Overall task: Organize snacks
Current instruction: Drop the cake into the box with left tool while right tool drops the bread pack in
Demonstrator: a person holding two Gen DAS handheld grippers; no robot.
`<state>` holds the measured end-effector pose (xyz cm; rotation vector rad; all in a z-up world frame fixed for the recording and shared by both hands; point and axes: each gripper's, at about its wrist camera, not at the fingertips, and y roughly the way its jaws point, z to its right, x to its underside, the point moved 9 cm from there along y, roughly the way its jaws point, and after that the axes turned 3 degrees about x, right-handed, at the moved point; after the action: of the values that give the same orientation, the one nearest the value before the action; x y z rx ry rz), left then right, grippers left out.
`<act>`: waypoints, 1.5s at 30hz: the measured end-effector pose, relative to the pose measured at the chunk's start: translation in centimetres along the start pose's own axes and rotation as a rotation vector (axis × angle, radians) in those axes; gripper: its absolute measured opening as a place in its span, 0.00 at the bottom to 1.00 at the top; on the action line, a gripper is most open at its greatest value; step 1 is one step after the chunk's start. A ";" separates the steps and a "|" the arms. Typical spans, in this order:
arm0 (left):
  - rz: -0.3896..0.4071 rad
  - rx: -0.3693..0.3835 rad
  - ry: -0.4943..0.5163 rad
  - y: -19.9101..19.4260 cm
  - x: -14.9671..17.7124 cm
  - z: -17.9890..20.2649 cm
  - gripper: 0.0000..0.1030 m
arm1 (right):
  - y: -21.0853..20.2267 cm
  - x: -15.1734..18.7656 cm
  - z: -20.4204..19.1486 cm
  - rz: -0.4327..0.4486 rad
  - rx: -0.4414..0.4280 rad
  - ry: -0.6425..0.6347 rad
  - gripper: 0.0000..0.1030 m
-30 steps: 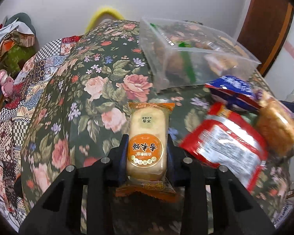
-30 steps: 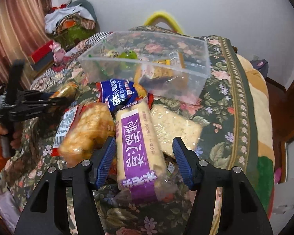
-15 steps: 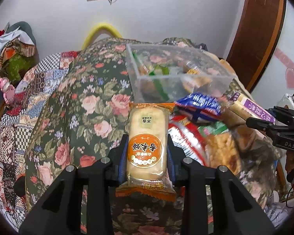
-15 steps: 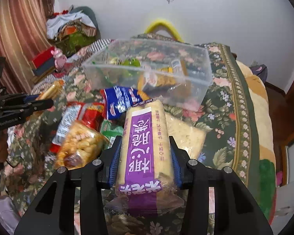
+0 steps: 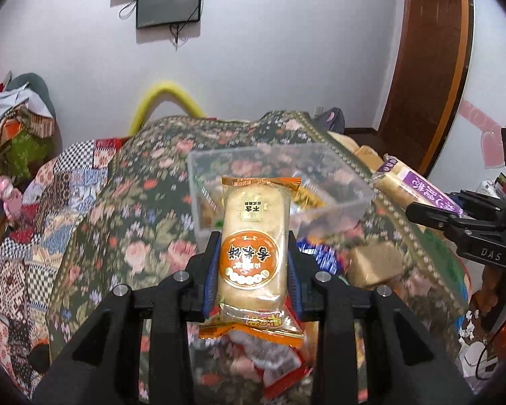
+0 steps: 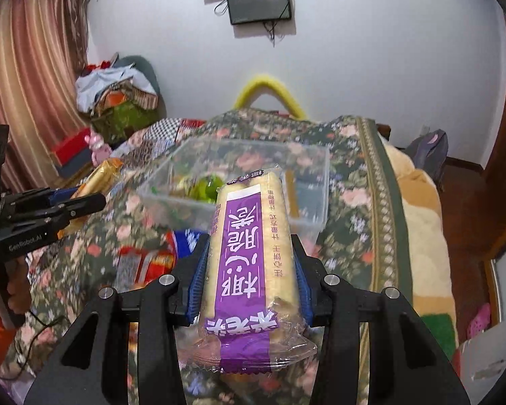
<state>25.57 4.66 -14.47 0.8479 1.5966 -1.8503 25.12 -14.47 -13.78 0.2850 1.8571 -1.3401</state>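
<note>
My left gripper [image 5: 253, 236] is shut on an orange-wrapped rice cake packet [image 5: 253, 236], held upright above the floral bedspread. A purple-labelled cracker packet [image 6: 249, 256] sits lengthwise in my right gripper [image 6: 251, 236], which is shut on it. Beyond both stands a clear plastic box [image 5: 350, 182], also seen as the clear box [image 6: 320, 189], with several snacks inside. In the left wrist view the right gripper [image 5: 431, 217] with its purple packet [image 5: 418, 185] shows at the right. The right wrist view shows the left gripper [image 6: 84, 202] with its orange packet [image 6: 101, 175] at the left.
Loose snack packets lie on the bedspread [image 5: 124, 222] below the grippers: a blue one [image 6: 185, 239], a red one [image 6: 145, 263] and a tan cake [image 5: 374, 263]. Piled clothes [image 6: 118, 101] sit at the back left. A wooden door [image 5: 428, 67] stands at the right.
Both grippers rose with their packets and now tilt toward the clear box. My right gripper closed on the purple packet, which lay loose between open fingers a second ago.
</note>
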 end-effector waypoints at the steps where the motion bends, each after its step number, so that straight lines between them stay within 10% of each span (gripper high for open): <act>1: 0.006 0.000 0.001 0.1 -0.4 0.2 0.33 | 0.0 -0.4 0.1 0.009 0.001 0.003 0.39; 17: -0.004 0.016 -0.016 6.7 -5.6 2.2 0.33 | 2.9 -5.4 2.5 0.072 0.012 0.044 0.40; 45: -0.241 0.022 -0.046 18.3 -3.3 2.3 0.34 | 11.9 -3.4 4.6 -0.132 0.025 0.056 0.40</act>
<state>41.20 -0.30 -23.54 0.6395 1.7146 -2.0401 36.56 -12.69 -20.08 0.2183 1.9352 -1.4592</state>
